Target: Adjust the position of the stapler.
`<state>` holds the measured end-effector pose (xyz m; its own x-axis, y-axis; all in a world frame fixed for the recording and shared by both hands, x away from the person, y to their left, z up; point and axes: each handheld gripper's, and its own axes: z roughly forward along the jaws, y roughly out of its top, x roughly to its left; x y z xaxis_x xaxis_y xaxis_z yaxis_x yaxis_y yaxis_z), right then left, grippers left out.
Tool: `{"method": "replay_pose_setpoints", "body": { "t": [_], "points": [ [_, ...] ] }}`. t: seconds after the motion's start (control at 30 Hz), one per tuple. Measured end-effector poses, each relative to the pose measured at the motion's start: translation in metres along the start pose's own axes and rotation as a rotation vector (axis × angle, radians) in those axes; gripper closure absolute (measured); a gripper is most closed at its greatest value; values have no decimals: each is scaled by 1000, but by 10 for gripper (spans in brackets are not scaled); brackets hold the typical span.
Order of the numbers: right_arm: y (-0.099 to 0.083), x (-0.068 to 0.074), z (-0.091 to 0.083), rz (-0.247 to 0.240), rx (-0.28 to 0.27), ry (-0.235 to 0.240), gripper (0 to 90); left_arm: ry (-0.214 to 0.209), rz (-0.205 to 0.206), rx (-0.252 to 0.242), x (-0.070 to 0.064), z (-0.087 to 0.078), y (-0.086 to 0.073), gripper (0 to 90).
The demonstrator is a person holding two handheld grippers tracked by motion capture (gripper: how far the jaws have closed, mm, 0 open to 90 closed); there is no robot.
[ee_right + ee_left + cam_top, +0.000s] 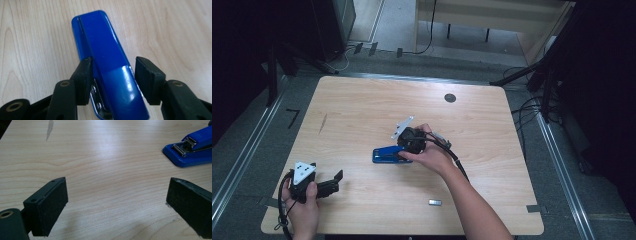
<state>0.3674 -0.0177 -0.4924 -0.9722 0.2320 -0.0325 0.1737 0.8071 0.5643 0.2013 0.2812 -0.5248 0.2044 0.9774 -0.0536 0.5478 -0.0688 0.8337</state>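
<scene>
A blue stapler (384, 155) lies flat near the middle of the wooden table (362, 100), its long side running left to right. My right gripper (402, 153) comes at it from the right, and in the right gripper view its open jaws (113, 62) straddle the stapler's (105, 50) top arm, the left pad against its side and the right pad a sliver off. My left gripper (336, 182) rests low at the table's front left, open wide with bare wood between its jaws (116, 187). The stapler's metal mouth (192, 147) faces it from the upper right.
A small grey metal piece (435, 202) lies near the front edge, right of centre. A dark round hole (450, 98) sits at the back of the table. A pale scratch (322, 123) marks the left side. Cables and stands ring the table on the floor.
</scene>
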Motion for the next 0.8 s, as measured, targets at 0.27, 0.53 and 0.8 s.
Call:
{"method": "replay_pose_setpoints", "body": {
  "t": [0.27,0.53,0.8],
  "points": [
    [-4,-2,4,-31,-4,17,572,0,1,5,0,0,0,48],
    [-4,2,2,-38,29,72,657,-2,3,6,0,0,0,55],
    [-4,14,-2,-12,59,36,670,3,5,7,-1,0,0,55]
  ]
}}
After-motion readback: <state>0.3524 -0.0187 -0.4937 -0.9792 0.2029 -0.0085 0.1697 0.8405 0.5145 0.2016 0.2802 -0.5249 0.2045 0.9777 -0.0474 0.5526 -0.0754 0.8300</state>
